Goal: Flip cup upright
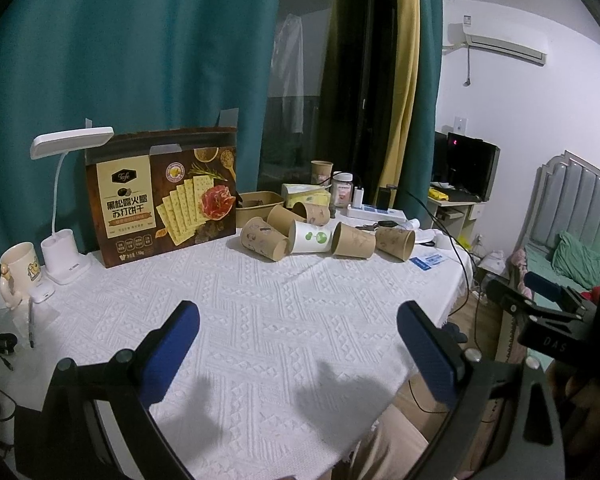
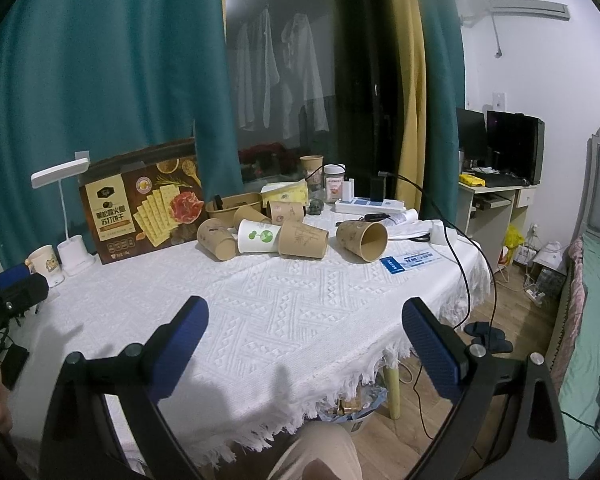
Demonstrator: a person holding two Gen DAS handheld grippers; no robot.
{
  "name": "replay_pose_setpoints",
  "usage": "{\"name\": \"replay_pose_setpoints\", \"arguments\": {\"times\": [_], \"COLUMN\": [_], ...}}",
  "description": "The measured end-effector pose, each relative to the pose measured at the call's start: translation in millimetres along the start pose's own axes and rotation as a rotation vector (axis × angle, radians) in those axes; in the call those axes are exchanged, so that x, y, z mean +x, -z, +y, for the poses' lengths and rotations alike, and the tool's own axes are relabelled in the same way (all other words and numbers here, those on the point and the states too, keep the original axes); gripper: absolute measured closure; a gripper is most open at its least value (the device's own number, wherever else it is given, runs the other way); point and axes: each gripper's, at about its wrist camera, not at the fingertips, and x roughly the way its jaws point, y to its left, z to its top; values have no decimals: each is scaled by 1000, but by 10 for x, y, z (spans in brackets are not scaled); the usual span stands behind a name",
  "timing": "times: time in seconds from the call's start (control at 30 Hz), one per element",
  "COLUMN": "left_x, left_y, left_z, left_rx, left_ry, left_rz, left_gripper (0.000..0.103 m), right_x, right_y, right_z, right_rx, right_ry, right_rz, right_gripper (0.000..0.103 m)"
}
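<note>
The tablecloth (image 2: 300,300) is white, with a raised diamond and zigzag weave and a fringed edge. The curtains (image 1: 120,60) are teal, with a mustard-yellow one (image 2: 408,80) beside the dark window. The cracker box (image 1: 160,196) is dark brown with a cream label and pale yellow crackers. Most cups (image 2: 302,240) are kraft brown with faint line drawings, perhaps plants; one cup (image 2: 258,236) is white with green circles. The lamp (image 1: 70,142) is white. The finger pads (image 1: 172,354) are blue on black frames.

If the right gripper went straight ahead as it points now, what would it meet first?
Probably the tipped brown cup in the cluster; bare tablecloth lies before it. The right gripper is open and empty. Depth is uncertain.
</note>
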Motion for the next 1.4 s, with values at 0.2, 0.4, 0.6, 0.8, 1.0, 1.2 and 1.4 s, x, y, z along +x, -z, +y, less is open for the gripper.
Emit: {"name": "replay_pose_setpoints", "arguments": {"times": [0.2,0.4,0.6,0.8,1.0,1.2,1.4], "left_x": [-1,11,159,749,1516,2413,3241], "left_y": [7,-2,-50,-141,-236,-410,-587], "left_z": [-1,15,-31,-224,-616,-1114,-1638], "left_rx": [1,-12,9,198,456,752,1050], "left_ry": [0,9,14,52,115,178,278], "left_rz": [0,7,15,149,242,318,376], "left_gripper": [4,4,2,0,0,0,0], "right_x": [-9,-6,168,663,1210,1517,1779], "right_y": [-1,-6,12,7,116,221,309], "right_z": [0,-14,-110,-453,-929,-1395,-1736], "right_rx": [3,15,26,55,97,166,203], "right_ry": [0,-2,0,39,111,156,185], "right_rz": [-1,6,27,118,207,238,278], "right_gripper": [7,7,6,7,6,6,6]}}
